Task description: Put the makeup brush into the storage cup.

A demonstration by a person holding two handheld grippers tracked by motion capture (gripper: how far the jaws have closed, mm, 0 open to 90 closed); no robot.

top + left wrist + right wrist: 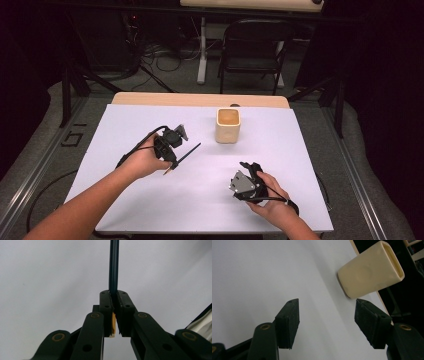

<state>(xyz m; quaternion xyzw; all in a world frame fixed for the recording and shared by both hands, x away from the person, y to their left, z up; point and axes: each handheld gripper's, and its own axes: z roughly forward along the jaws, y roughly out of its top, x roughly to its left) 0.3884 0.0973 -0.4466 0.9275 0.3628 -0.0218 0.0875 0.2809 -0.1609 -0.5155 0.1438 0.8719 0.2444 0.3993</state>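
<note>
A dark pencil [186,154] is clamped in my left gripper [170,155], left of the table's middle. In the left gripper view the jaws are shut on the pencil [113,267], whose dark shaft runs straight up from them; a yellowish bit shows low between the pads. A cream square cup [228,125] stands upright behind the middle. My right gripper [250,167] sits near the front right, jaws open and empty. From the right gripper view the cup [369,271] lies ahead, beyond the open fingertips [289,315].
A white sheet [150,200] covers the table; a strip of wooden tabletop [200,99] shows at its far edge. A black folding chair [252,50] and cables stand on the floor behind. Dark floor rails run along both sides.
</note>
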